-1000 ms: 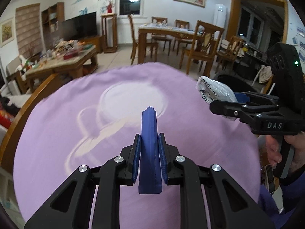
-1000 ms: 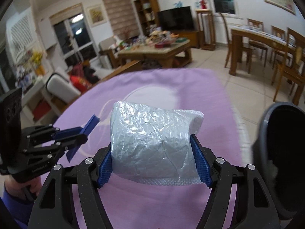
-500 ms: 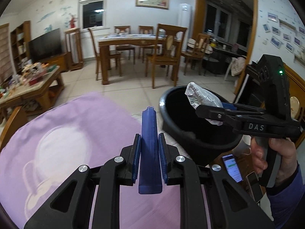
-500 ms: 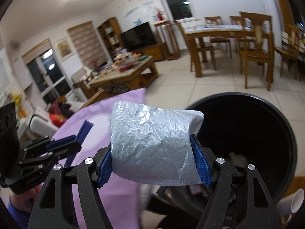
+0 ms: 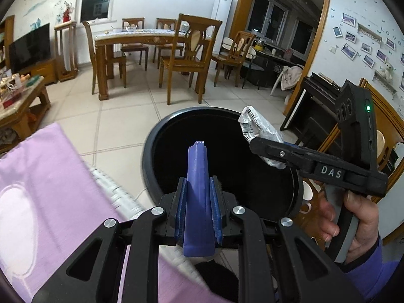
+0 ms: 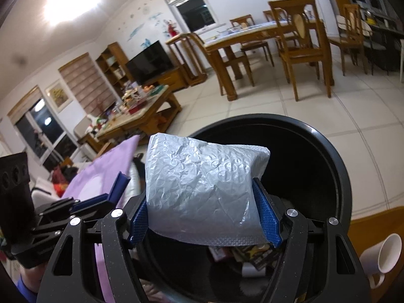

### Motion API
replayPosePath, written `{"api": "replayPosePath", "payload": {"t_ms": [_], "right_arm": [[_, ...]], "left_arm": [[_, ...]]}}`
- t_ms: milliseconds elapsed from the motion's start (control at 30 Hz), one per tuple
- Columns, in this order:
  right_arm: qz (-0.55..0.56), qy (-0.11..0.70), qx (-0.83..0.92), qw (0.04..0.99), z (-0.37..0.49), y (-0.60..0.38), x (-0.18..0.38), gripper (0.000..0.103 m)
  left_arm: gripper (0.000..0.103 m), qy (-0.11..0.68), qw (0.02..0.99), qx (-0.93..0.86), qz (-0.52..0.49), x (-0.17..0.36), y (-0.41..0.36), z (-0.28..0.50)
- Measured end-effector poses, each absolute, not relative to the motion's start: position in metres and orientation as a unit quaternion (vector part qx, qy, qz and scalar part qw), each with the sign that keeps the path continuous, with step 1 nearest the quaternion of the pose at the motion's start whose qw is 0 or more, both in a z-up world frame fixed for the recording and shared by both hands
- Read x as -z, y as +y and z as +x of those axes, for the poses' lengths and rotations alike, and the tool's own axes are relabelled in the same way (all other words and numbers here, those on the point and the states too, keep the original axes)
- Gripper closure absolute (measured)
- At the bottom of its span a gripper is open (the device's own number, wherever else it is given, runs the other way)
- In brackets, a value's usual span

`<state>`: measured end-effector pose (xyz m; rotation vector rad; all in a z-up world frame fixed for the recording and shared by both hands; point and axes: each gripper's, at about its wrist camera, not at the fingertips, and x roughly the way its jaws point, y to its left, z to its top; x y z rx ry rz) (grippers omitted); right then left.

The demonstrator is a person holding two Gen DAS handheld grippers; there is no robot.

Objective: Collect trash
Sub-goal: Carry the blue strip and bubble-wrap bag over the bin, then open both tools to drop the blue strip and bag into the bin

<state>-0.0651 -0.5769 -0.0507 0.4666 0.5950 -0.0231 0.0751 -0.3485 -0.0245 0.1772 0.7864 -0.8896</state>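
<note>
My left gripper [image 5: 198, 202] is shut on a flat dark-blue wrapper [image 5: 198, 189] that stands upright between the pads. It hangs over the near rim of a round black trash bin [image 5: 161, 136]. My right gripper [image 6: 204, 212] is shut on a silver bubble-wrap pouch [image 6: 202, 192], held over the bin's [image 6: 328, 146] mouth. In the left wrist view the right gripper [image 5: 265, 149] with the pouch [image 5: 257, 128] reaches in from the right above the bin. Paper trash [image 6: 242, 255] lies at the bin's bottom.
A purple cloth [image 5: 38, 181] covers the table at the left. A white mug [image 6: 383, 257] lies beside the bin on a wooden surface. Wooden dining table and chairs [image 5: 181, 50] stand beyond on the tiled floor; a coffee table [image 6: 141, 111] is farther left.
Both grippers have swung right, from above the purple cloth to over the black bin. Each still holds its piece of trash.
</note>
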Motion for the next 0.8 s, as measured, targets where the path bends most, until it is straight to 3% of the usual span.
{"api": "replayPosePath", "payload": {"t_ms": [133, 233, 267, 300, 367, 533, 600, 800], "right_arm": [[0.241, 0.297, 0.020, 0.924, -0.060, -0.586, 0.061, 0.030], [0.246, 0.304, 0.026, 0.920, -0.058, -0.593, 0.066, 0.021], [0.246, 0.304, 0.030, 0.920, -0.059, -0.595, 0.067, 0.018], [0.245, 0.304, 0.032, 0.920, -0.058, -0.595, 0.067, 0.015], [0.246, 0.303, 0.037, 0.920, -0.059, -0.597, 0.067, 0.013], [0.244, 0.303, 0.040, 0.920, -0.061, -0.588, 0.064, 0.013], [0.237, 0.302, 0.034, 0.923, -0.059, -0.575, 0.059, 0.013], [0.209, 0.303, 0.002, 0.930, -0.048, -0.522, 0.041, 0.012]], "left_arm": [[0.083, 0.374, 0.816, 0.433, 0.080, 0.027, -0.368, 0.078], [0.080, 0.376, 0.814, 0.435, 0.080, 0.028, -0.378, 0.079], [0.070, 0.377, 0.815, 0.434, 0.081, 0.028, -0.380, 0.079], [0.048, 0.376, 0.816, 0.432, 0.081, 0.028, -0.379, 0.078], [0.022, 0.359, 0.829, 0.422, 0.079, 0.024, -0.374, 0.072], [0.020, 0.343, 0.840, 0.413, 0.074, 0.011, -0.355, 0.066], [0.012, 0.336, 0.848, 0.404, 0.071, 0.006, -0.341, 0.062], [0.005, 0.311, 0.879, 0.356, 0.060, -0.010, -0.282, 0.052]]}}
